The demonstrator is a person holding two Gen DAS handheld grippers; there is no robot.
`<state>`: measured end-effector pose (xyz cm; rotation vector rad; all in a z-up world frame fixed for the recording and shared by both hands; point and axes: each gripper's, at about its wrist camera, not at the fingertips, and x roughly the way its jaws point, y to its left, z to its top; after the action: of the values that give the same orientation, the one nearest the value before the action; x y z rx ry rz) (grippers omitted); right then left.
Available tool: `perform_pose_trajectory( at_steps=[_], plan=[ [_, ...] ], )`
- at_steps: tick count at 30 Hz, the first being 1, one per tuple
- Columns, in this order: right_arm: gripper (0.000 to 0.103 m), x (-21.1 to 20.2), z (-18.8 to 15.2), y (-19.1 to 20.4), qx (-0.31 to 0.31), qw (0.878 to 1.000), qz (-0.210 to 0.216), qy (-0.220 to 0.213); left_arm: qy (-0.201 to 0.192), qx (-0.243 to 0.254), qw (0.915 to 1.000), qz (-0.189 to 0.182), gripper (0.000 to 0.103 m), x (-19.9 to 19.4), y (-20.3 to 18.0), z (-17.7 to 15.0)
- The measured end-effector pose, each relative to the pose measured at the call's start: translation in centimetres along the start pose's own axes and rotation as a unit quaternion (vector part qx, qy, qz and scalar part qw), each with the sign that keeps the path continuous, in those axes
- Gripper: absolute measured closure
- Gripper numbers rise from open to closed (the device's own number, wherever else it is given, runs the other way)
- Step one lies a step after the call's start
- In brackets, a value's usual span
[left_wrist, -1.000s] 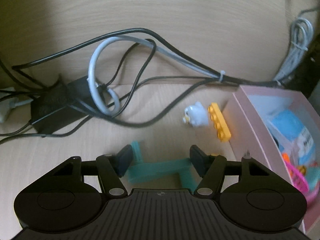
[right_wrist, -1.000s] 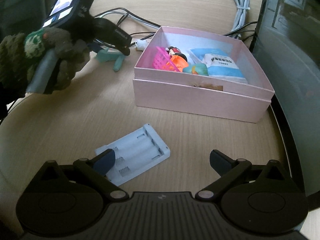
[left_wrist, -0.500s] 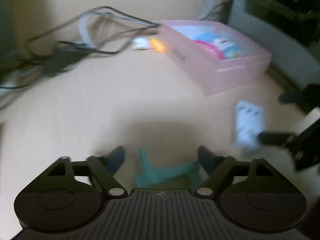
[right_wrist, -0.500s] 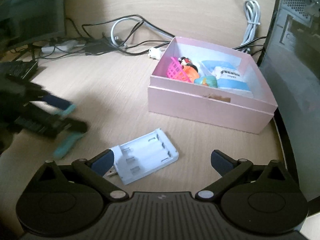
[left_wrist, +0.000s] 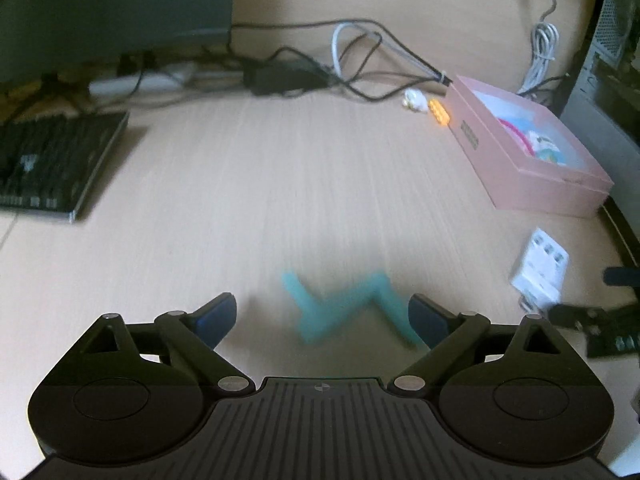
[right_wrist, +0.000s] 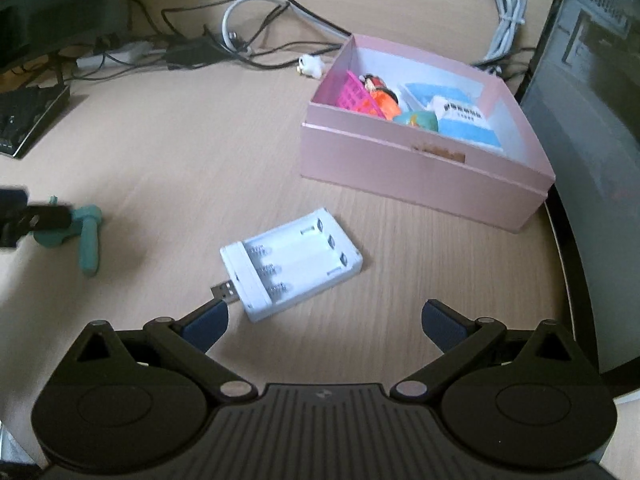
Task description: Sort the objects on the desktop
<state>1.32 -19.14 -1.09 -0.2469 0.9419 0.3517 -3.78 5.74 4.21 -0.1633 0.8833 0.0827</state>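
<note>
In the left wrist view, the left hand-held gripper [left_wrist: 322,316] has its two fingers spread wide, and a teal plastic piece [left_wrist: 344,312] sits between them, blurred. Its right end is very close to the right finger [left_wrist: 426,320], but I cannot tell if the two touch or if the piece rests on the bench [left_wrist: 280,200] or is above it. Farther right on the bench stands an open pink box [left_wrist: 536,184] with colourful things inside. Just beside its far corner lie a small white toy [left_wrist: 415,99] and a yellow brick [left_wrist: 438,112], the brick touching or almost touching the box wall. A white battery charger [left_wrist: 540,270] lies near the right edge, in front of the box. A black keyboard [left_wrist: 52,164] is at the left, and cables [left_wrist: 360,56] run along the back. In the right wrist view, the right hand-held gripper [right_wrist: 325,318] is released, its fingers far apart and holding nothing. The white battery charger [right_wrist: 290,262] lies flat on the bench [right_wrist: 200,152] just ahead of it, and its USB plug points toward the left finger [right_wrist: 204,324]. The pink box [right_wrist: 420,172] stands behind the charger, well apart from it, and a pink basket [right_wrist: 354,96], an orange figure [right_wrist: 386,102] and a blue packet [right_wrist: 464,124] are inside. The teal plastic piece [right_wrist: 86,236] is at the far left, beside the dark tip of the left hand-held gripper [right_wrist: 44,218].
</note>
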Motion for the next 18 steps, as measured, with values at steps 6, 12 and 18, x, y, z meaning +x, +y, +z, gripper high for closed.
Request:
perform_pose_trajectory(
  at_steps=[6,12,18],
  plan=[
    [0.000,0.2,-1.6,-2.7,0.062,0.998,0.012,-0.006,0.034,-0.002,0.9986,-0.042,0.006,-0.3,-1.5,-1.8],
    [0.000,-0.7,-4.2,-5.4,0.109,0.994,0.006,-0.028,0.042,0.047,0.9979,-0.015,0.006,1.6,-4.7,-1.5],
    [0.000,-1.5,-5.9,-6.6,0.095,0.993,0.035,-0.053,0.035,0.051,0.9977,0.027,0.005,4.3,-7.1,0.2]
  ],
)
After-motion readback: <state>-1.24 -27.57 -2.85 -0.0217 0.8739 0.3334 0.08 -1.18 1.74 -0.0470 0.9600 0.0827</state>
